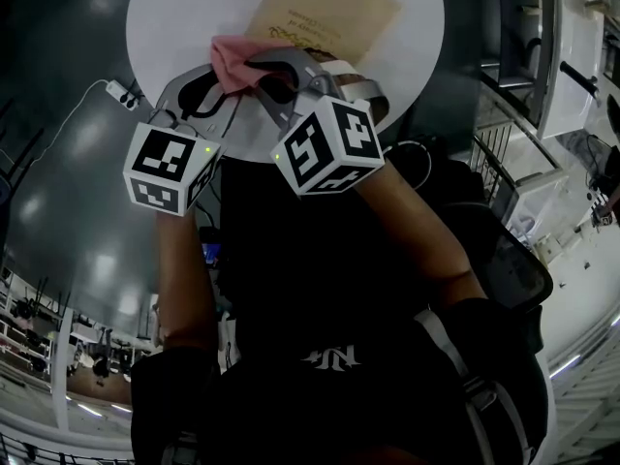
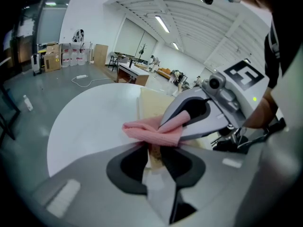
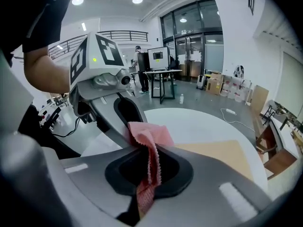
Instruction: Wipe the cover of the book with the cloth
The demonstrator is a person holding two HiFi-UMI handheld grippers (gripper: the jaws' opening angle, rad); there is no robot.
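A pink cloth (image 1: 232,58) hangs in the air between my two grippers, above the near edge of a round white table (image 1: 184,17). My left gripper (image 1: 229,81) pinches one end of the cloth (image 2: 142,129) at its tips. The right gripper (image 1: 252,68) is shut on the cloth's other end (image 3: 150,141), which runs down between its jaws. In the left gripper view the right gripper (image 2: 164,125) comes in from the right. A tan book (image 1: 325,13) lies flat on the table just beyond the cloth, and also shows as the tan book (image 3: 227,152) in the right gripper view.
A white power strip (image 1: 121,93) with its cable lies on the dark floor left of the table. Metal shelving (image 1: 542,66) stands to the right. A desk with a monitor (image 3: 158,63) and cardboard boxes (image 3: 215,84) are farther back in the room.
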